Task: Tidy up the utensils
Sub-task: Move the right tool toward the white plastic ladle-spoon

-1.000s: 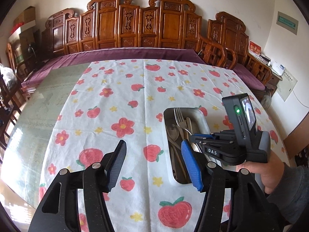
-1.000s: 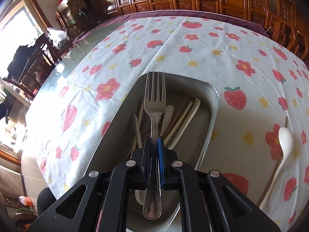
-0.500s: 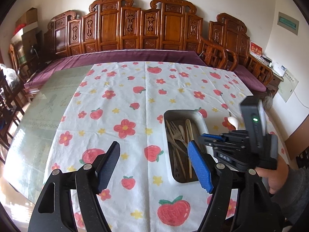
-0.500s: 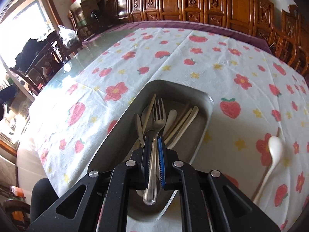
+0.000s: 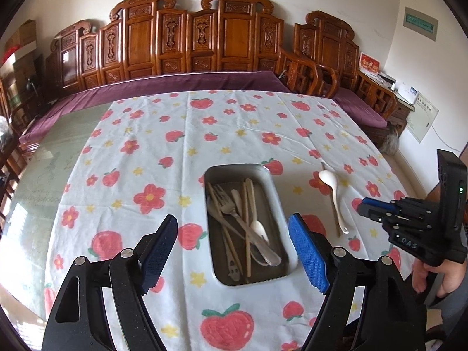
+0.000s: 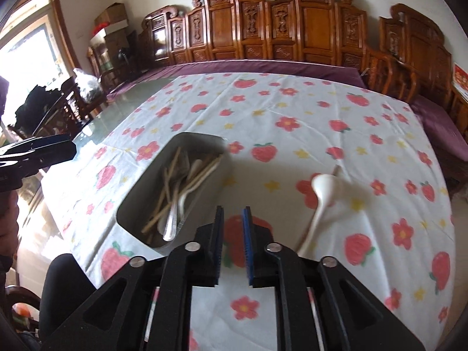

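One white spoon [image 5: 332,194] lies on the strawberry-print tablecloth [image 5: 152,152], long axis 12-to-6, bowl at 12 o'clock, at 3 o'clock from the metal tray [image 5: 276,193]. The tray holds a fork [image 5: 231,207], chopsticks and other utensils. The left gripper [image 5: 232,251] stands wide apart and empty. The right gripper [image 6: 232,245] is narrowly parted, holding nothing. Carved wooden benches [image 5: 190,38] line the wall at 12 o'clock.

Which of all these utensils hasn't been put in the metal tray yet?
The white spoon, lying on the strawberry tablecloth right of the metal tray. The fork and the other utensils lie inside the tray.
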Demonstrator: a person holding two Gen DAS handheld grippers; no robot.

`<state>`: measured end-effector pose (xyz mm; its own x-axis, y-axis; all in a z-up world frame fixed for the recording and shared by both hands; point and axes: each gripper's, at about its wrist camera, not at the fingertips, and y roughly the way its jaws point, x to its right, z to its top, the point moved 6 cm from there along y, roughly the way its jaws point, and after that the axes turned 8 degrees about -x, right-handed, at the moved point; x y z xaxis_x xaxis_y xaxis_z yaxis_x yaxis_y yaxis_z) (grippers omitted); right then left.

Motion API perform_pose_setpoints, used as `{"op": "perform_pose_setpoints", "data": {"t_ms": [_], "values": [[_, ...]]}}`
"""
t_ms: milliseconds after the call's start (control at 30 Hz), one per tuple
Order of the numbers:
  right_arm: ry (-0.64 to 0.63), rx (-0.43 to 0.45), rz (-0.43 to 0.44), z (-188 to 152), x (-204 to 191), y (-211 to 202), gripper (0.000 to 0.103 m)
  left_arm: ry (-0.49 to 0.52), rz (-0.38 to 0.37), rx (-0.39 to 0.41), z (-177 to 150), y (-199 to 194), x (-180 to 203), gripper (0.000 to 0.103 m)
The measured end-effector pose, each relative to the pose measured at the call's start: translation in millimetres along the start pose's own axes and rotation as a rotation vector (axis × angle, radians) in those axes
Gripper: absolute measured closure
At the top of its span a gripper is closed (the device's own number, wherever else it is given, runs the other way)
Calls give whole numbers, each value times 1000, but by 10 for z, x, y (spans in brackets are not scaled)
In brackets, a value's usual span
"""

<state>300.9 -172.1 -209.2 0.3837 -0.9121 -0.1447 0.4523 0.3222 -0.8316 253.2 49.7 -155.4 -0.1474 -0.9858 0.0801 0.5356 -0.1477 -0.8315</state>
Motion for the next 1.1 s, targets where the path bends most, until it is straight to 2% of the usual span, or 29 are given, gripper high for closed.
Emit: {"op": "perform_pose_setpoints", "data": {"t_ms": [100, 167, 367, 533, 700, 833, 1100], "values": [[28, 5, -29, -119, 231, -67, 79, 15, -16, -10, 31, 98, 154, 28], [46, 8, -46, -190, 374, -91, 70, 28, -25, -15, 42, 167, 261, 28], [71, 16, -81, -424, 646, -105, 70, 64, -59, -37, 1, 438, 580, 28], [115, -4, -68, -541, 786, 69, 70, 111, -66, -70, -74, 668, 821, 28], [96, -10, -41, -411, 798, 346, 70, 115, -76, -85, -49, 796, 911, 28], [66, -28, -55, -205, 833, 684, 70, 122, -75, -90, 21, 887, 957, 28], [115, -100, -42, -20, 1051, 1268, 70, 136, -78, -96, 84, 990, 1075, 28]]}}
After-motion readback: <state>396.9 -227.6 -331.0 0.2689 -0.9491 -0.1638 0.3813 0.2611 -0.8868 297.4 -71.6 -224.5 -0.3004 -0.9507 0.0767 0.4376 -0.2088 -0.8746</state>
